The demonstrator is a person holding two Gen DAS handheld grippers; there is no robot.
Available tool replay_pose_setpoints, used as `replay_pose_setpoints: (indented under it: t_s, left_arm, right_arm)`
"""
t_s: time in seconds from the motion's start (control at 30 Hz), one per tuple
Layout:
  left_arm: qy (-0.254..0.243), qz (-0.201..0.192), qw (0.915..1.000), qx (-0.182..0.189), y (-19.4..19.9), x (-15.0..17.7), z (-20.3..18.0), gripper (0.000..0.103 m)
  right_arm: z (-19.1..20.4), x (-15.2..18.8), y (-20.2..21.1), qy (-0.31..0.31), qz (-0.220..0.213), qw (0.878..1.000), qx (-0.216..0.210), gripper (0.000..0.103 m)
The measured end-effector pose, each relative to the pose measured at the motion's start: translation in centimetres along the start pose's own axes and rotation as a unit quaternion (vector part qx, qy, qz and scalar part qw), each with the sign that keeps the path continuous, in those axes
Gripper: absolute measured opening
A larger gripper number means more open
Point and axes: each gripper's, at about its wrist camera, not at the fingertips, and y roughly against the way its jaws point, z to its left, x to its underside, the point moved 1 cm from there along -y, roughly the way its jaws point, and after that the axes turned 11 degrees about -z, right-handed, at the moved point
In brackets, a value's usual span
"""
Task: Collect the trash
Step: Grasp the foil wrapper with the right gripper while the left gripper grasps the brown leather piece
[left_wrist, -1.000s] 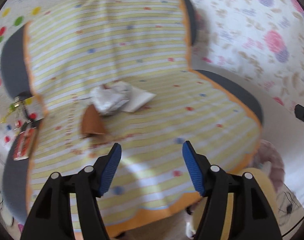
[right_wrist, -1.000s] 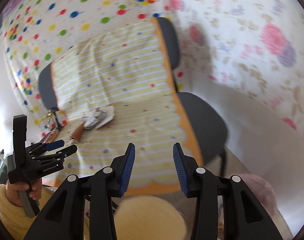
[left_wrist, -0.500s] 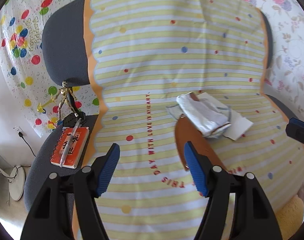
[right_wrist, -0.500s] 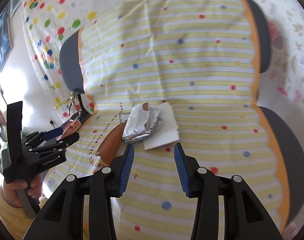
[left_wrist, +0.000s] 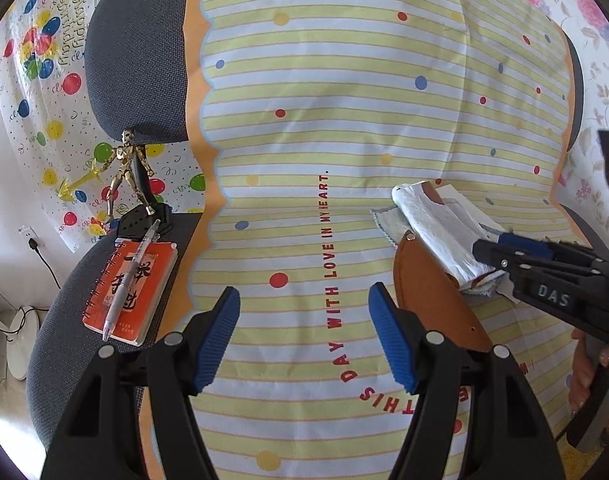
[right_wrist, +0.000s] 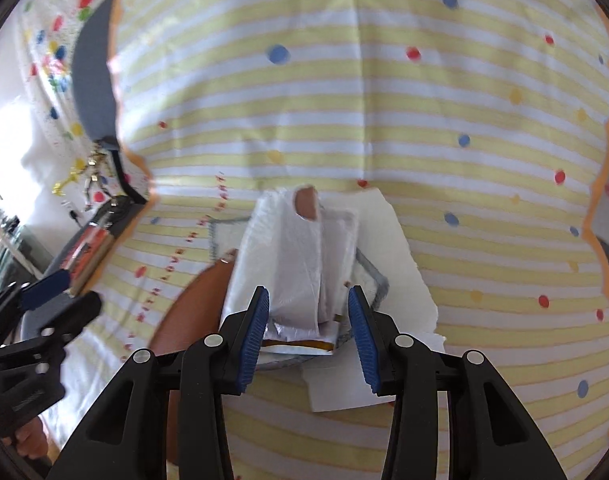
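A crumpled silvery-white wrapper (right_wrist: 292, 256) lies on a torn sheet of white paper (right_wrist: 396, 272) on the yellow striped cloth (right_wrist: 384, 112). A brown leather-like flap (right_wrist: 192, 304) lies at the wrapper's left. My right gripper (right_wrist: 308, 308) is open, one blue pad on each side of the wrapper's near end, neither pressing it. In the left wrist view the wrapper (left_wrist: 436, 232) and the brown flap (left_wrist: 432, 300) lie to the right, with the right gripper (left_wrist: 492, 246) at the wrapper. My left gripper (left_wrist: 304, 320) is open and holds nothing, over bare cloth left of the trash.
The cloth covers a grey chair (left_wrist: 136, 52). On the seat's left part lie a red spiral notebook (left_wrist: 132, 288) with a pen on it, and a gold figurine (left_wrist: 128, 168) stands behind. Balloon-print and floral sheets hang behind. A hand (left_wrist: 592, 364) holds the right gripper.
Both grippers came in closer over the chair seat. The right one dropped onto the wrapper, which now sits between its fingers. The left one swung to the wrapper's left.
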Motion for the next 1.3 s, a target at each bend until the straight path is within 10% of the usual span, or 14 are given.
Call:
replay_pose_setpoints:
  t_s: [0.13,0.3,0.67,0.9,1.2,1.3]
  left_arm:
    - [0.009,0.001,1.0000,0.003,0.1,0.0,0.4,0.065]
    - [0.015,-0.002,0.9999,0.003,0.9,-0.1,0.6,0.065]
    - [0.002,-0.003,0.9987,0.050,3.3,-0.3,-2.1,0.068]
    - [-0.029,0.018,0.9957,0.086,2.7,0.4,-6.4,0.072]
    - [-0.035,0.064,0.9936,0.086,-0.2,1.6,-8.3,0.072]
    - [-0.025,0.089,0.9926,0.079,-2.2,2.4,-8.4,0.058]
  right_arm:
    - [0.0,0.8,-0.1,0.018,-0.002,1.000,-0.006,0.041]
    - [0.5,0.6,1.9,0.030,-0.039,0.999,-0.015,0.004]
    - [-1.6,-0.4,13.7,0.021,-0.152,0.988,0.005,0.003]
    - [-5.2,2.9,14.9,-0.018,-0.088,0.995,0.036,0.004]
    - [-6.4,7.2,18.1,-0.021,-0.111,0.992,0.061,0.003]
    - [-6.5,7.7,18.1,-0.032,-0.104,0.993,0.050,0.003]
